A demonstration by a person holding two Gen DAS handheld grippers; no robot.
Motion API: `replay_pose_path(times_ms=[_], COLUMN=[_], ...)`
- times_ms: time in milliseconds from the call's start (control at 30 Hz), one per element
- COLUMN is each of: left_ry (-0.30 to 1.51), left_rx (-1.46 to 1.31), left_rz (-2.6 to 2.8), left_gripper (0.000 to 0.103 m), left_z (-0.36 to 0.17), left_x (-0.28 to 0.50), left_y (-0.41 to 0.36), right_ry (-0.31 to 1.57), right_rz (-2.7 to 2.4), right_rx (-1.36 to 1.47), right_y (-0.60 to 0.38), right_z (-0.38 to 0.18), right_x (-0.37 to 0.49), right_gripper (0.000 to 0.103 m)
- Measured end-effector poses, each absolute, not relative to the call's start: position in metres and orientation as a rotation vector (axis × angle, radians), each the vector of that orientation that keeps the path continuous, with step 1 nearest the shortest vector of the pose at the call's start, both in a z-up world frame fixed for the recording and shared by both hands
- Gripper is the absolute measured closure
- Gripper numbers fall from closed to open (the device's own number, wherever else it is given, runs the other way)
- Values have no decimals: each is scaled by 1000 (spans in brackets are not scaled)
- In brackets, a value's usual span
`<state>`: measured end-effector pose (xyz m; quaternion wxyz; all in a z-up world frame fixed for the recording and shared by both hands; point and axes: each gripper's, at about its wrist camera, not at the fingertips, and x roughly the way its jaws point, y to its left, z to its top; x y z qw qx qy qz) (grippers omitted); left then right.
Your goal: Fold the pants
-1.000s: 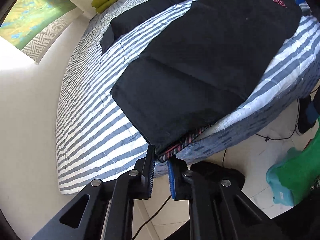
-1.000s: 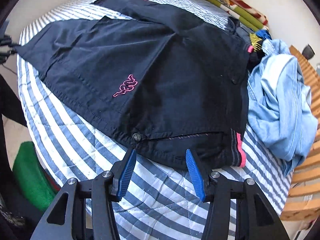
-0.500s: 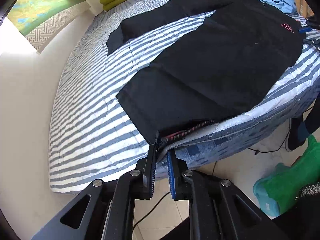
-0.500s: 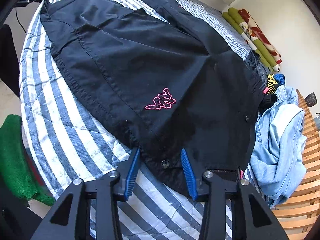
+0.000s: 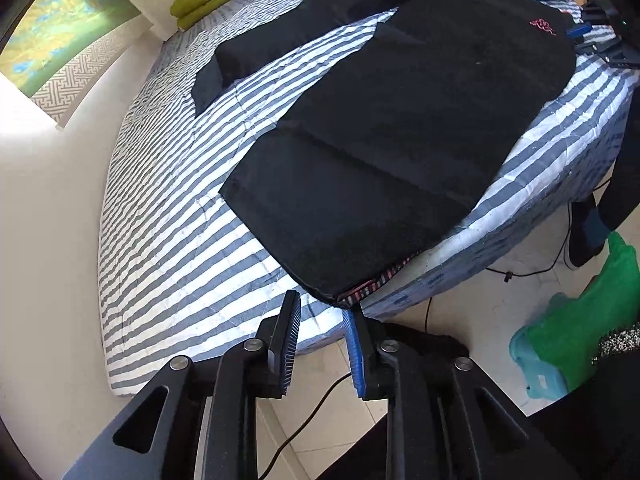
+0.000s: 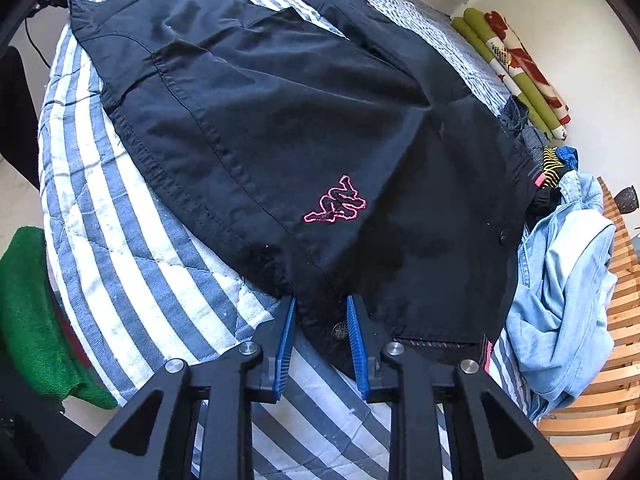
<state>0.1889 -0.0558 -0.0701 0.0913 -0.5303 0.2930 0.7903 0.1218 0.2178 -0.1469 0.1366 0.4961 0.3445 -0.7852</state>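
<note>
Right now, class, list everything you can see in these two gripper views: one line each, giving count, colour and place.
Pants: one, black with pink logo, spread flat on the bed.
Bed cover: one, blue and white stripes, under the pants.
Denim garment: one, light blue, heaped beside the waistband.
Rolled blanket: one, green with red and white, by the wall.
Green cloth: one, off the bed's near edge.
Green bag: one, on the floor.
Left gripper: black with blue pads, open at the hem corner.
Right gripper: black with blue pads, jaws just closing, waist edge between them.
</note>
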Motion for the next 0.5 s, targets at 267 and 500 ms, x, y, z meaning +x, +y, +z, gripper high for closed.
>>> replay_pose_path(times_ms=[267, 500], left_ry=[1017, 997], left_rx=[-1466, -1445], left_rz=[2264, 2348], left_gripper=[72, 93], left_z=[-78, -55], left_x=[180, 160], left_y=[-14, -24], right_ry=[1008, 1159], right_rz=[-2294, -2271], right_rx=[1408, 1333], right_y=[221, 213], right_z=[-142, -152], right_x=[120, 117], right_gripper=[79, 66])
